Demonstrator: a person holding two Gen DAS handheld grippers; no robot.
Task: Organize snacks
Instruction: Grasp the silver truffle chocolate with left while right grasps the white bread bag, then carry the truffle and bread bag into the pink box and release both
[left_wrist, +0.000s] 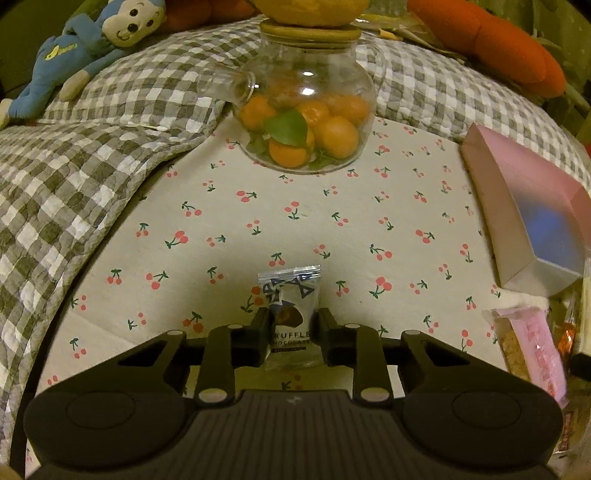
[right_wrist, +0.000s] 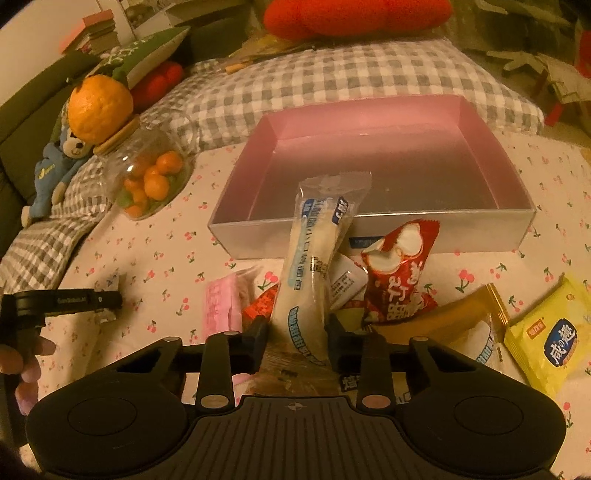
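Note:
My left gripper (left_wrist: 291, 325) is shut on a small truffle chocolate packet (left_wrist: 291, 306), held upright over the cherry-print cloth. It also shows in the right wrist view (right_wrist: 74, 299) at far left. My right gripper (right_wrist: 297, 330) is shut on a long white-and-blue snack pack (right_wrist: 314, 258), which tilts up toward the front wall of the empty pink box (right_wrist: 373, 229). The box also shows in the left wrist view (left_wrist: 517, 206) at right. Loose snacks lie in front of the box: a red packet (right_wrist: 399, 273), a yellow packet (right_wrist: 550, 332), a gold packet (right_wrist: 450, 317), a pink packet (right_wrist: 221, 306).
A glass teapot of small oranges (left_wrist: 306, 110) with a large orange on its lid stands at the back of the cloth; it also shows in the right wrist view (right_wrist: 147, 177). A checked quilt (left_wrist: 74, 166), a blue monkey toy (left_wrist: 74, 48) and red cushions (right_wrist: 354, 14) lie behind.

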